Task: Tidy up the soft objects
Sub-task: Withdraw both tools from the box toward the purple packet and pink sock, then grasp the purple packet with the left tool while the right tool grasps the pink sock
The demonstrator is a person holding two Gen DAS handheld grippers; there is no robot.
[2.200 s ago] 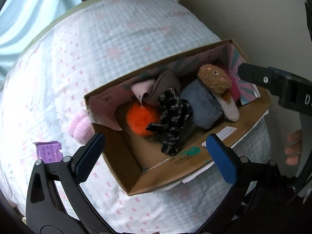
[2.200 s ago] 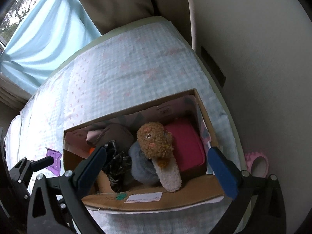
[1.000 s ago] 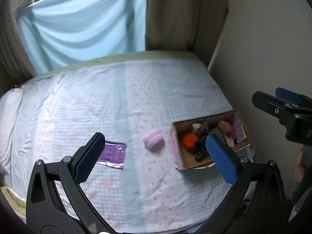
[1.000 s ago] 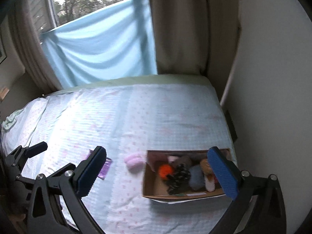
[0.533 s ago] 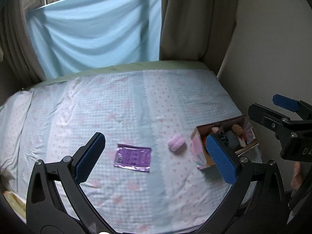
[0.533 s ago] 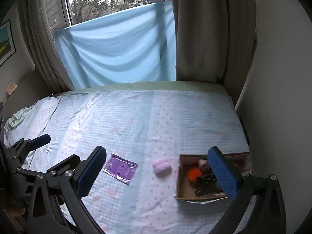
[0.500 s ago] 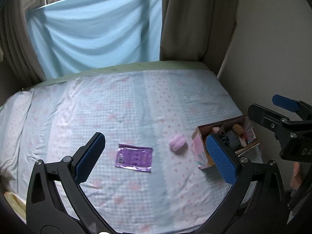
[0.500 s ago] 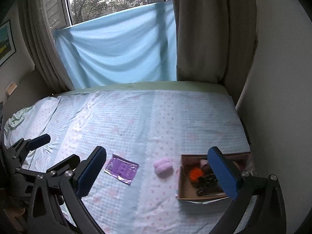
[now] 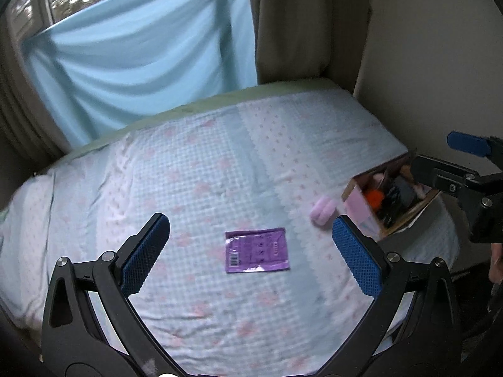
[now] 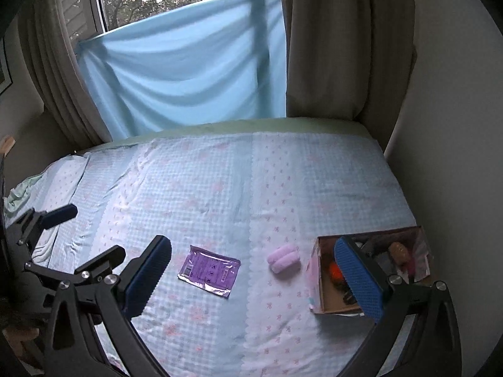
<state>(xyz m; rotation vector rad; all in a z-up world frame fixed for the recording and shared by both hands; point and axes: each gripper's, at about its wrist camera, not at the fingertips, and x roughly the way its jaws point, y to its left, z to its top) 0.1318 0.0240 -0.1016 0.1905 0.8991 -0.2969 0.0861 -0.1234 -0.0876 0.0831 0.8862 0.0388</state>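
Pink plush roll (image 10: 283, 262) lies on bed (image 10: 220, 188) between purple packet (image 10: 209, 272) and cardboard box (image 10: 317, 282); left gripper (image 9: 251, 245) and right gripper (image 10: 253, 270) hover above, jaws spread, empty.

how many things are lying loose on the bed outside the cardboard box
2: a purple packet mid-bed, and a pink fluffy roll just left of the cardboard box. Gripper arms may hide others.

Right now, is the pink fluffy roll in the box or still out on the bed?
Out. The pink roll lies on the bedspread, just left of the box, apart from it.
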